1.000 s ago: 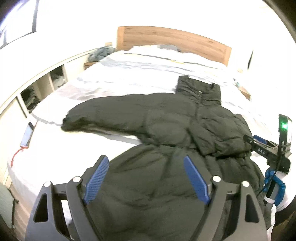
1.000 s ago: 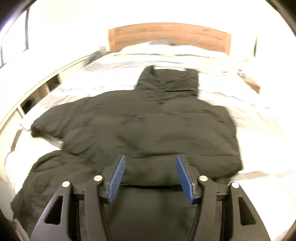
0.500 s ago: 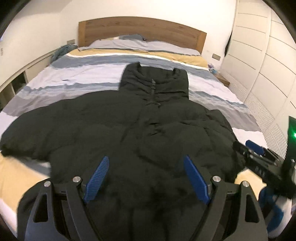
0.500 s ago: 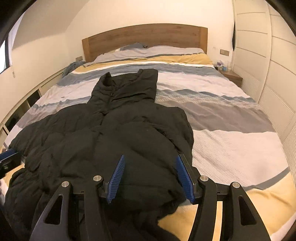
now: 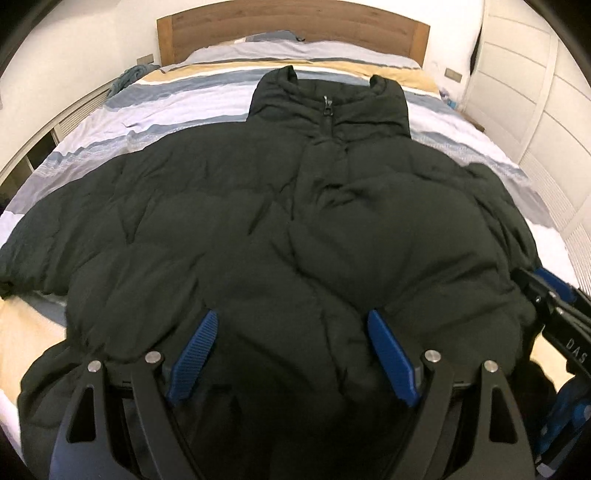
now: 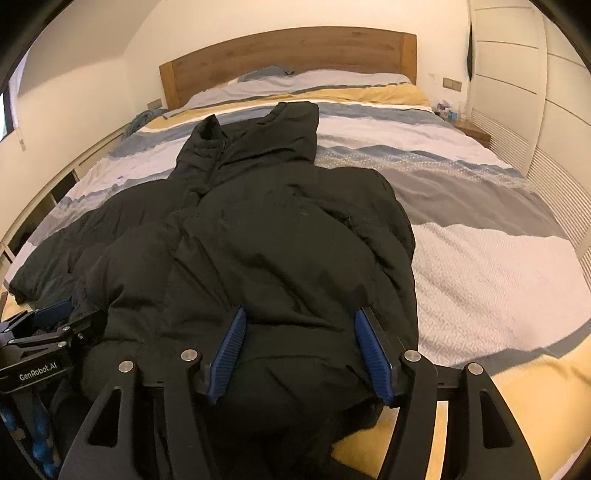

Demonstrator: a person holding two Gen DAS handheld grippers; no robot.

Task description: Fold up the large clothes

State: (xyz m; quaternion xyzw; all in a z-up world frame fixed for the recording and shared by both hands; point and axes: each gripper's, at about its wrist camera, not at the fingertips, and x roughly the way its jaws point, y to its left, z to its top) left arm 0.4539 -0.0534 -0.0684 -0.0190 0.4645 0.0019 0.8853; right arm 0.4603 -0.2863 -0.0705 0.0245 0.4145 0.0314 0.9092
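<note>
Puffer jacket [image 5: 280,229], black: fills far more of both views than a second ago, both tools having dropped closer. Lies front-up on the striped bed [image 6: 480,229], collar toward the headboard [image 6: 288,51], long axis along the bed. Left gripper [image 5: 291,354]: angled down over the hem, jaws apart, nothing gripped. Right gripper [image 6: 299,354]: angled down, jaws opening over the jacket's right edge.

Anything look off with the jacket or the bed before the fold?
Nothing damaged or spilled. The black quilted puffer jacket lies front-up and zipped on the striped bedspread, but unevenly: one sleeve spreads out flat towards the wall shelves, while the other side is bunched against the body. A crumpled blue-grey cloth sits beside the wooden headboard.
</note>
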